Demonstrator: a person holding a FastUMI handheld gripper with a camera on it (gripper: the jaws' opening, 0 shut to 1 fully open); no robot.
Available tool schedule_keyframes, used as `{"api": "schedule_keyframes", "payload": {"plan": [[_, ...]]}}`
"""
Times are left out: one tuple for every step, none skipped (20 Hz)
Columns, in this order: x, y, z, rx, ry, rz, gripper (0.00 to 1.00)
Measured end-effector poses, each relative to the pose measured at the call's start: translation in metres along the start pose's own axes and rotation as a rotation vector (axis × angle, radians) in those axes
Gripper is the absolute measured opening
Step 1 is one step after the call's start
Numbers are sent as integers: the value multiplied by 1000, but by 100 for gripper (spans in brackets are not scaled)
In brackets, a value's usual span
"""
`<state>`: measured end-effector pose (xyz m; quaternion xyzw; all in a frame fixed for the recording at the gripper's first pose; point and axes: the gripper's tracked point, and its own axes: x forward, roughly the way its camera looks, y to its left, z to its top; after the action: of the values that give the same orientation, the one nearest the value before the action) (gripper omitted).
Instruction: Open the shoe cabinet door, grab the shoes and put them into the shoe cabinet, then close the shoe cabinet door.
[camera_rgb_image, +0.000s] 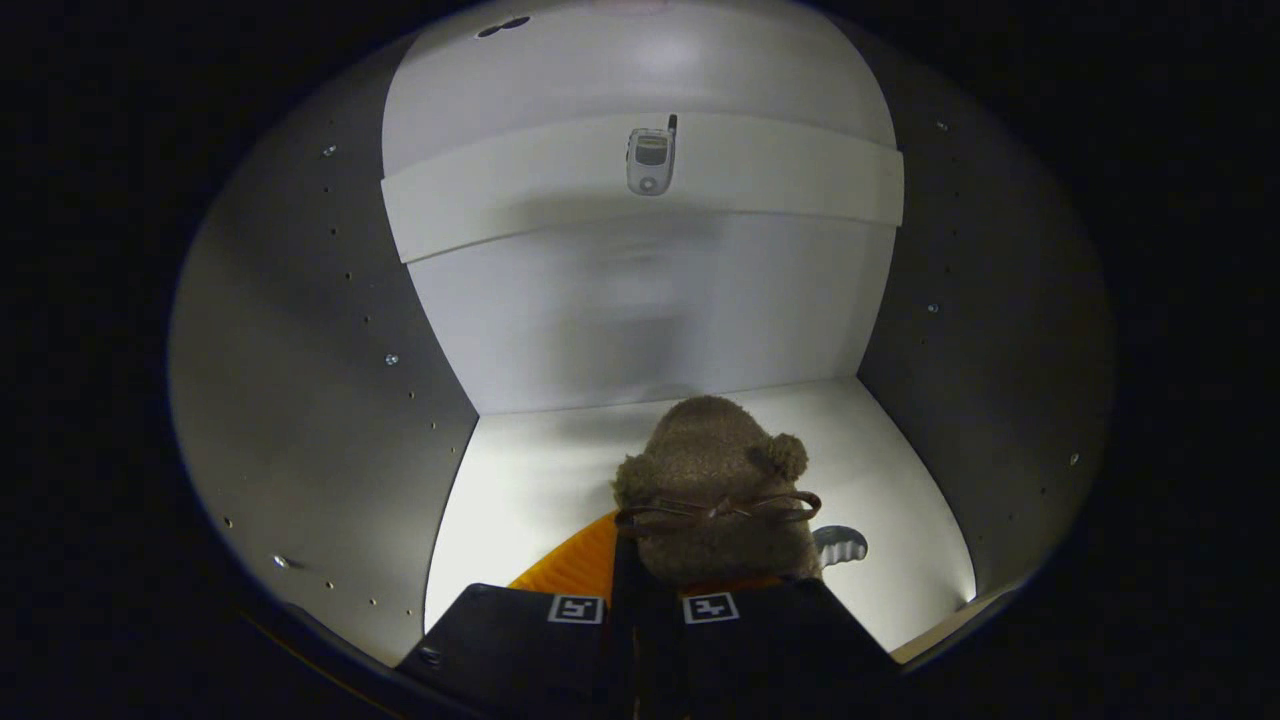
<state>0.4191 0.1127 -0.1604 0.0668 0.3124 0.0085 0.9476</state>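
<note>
With its jaws drawn together on the fuzzy brown shoe (715, 490), the gripper (645, 610) reaches inside the open shoe cabinet (300, 330), so the placing step seems underway, and next the shoe needs setting down on the cabinet floor (530, 490) and releasing.

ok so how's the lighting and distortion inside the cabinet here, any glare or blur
Gripper view: the cabinet floor is lit bright, near glare, while the side walls fall dark; a soft shadow smears the back panel; fisheye bends the shelf with the phone-like object into a curve; the furry shoe is sharp, held just ahead of the near-closed fingers.
</note>
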Motion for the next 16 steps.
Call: {"api": "schedule_keyframes", "payload": {"plan": [[-4, 2, 0, -1, 0, 9, 17], [-7, 3, 0, -5, -6, 11, 31], [-13, 3, 1, -10, -8, 14, 37], [-18, 4, 1, -7, -11, 24, 43], [-24, 6, 1, 4, -10, 40, 54], [-30, 7, 0, 15, -5, 58, 65], [-37, 8, 0, 21, -7, 72, 76], [-43, 7, 2, 17, -18, 74, 88], [-50, 5, 2, 10, -26, 77, 91], [-58, 4, 1, 8, -29, 86, 94], [-64, 2, 1, 9, -29, 90, 96], [-71, -1, 3, 16, -40, 92, 98], [-76, -4, 6, 22, -47, 93, 98], [-83, -7, 7, 26, -54, 95, 97], [-91, -10, 9, 30, -66, 97, 98], [-100, -11, 11, 31, -80, 104, 99]]}}
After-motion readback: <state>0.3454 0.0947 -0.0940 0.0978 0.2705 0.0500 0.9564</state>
